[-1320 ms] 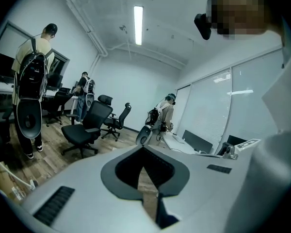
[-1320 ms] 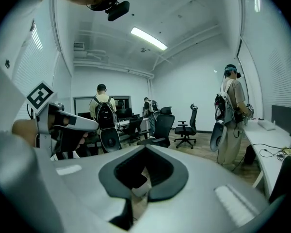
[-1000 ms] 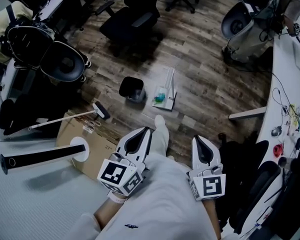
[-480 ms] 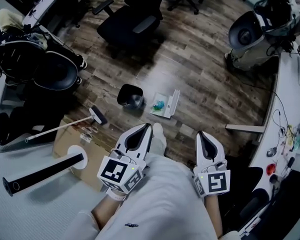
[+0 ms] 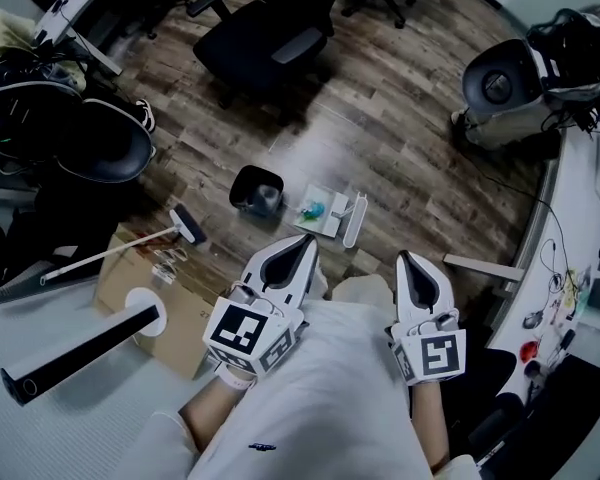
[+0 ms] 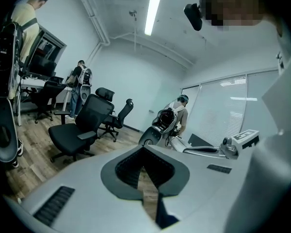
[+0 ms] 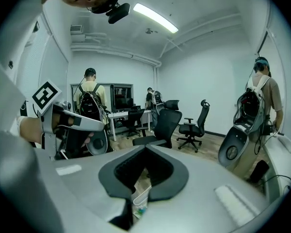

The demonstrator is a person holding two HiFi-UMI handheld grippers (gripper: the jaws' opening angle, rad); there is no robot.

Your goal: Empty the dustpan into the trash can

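Observation:
A white dustpan [image 5: 327,221] lies on the wood floor holding teal scraps [image 5: 312,210], its handle [image 5: 355,218] pointing toward me. Just left of it stands a small black trash can [image 5: 257,190]. My left gripper [image 5: 306,242] is shut and empty, its tip a little short of the dustpan. Further right, my right gripper [image 5: 409,259] is also shut and empty. In the right gripper view the dustpan [image 7: 141,196] shows low down, below the shut jaws [image 7: 145,147]. The left gripper view shows shut jaws [image 6: 144,147] and only floor beyond.
A brush [image 5: 188,225] with a long white handle lies left of the trash can beside a cardboard box [image 5: 145,293]. A black tube on a white base [image 5: 75,346] lies at the lower left. Office chairs [image 5: 270,43] stand beyond; a white desk [image 5: 570,258] runs along the right.
Both grippers have moved forward together toward the dustpan and trash can, which now sit closer to their tips. Both jaws have stayed shut.

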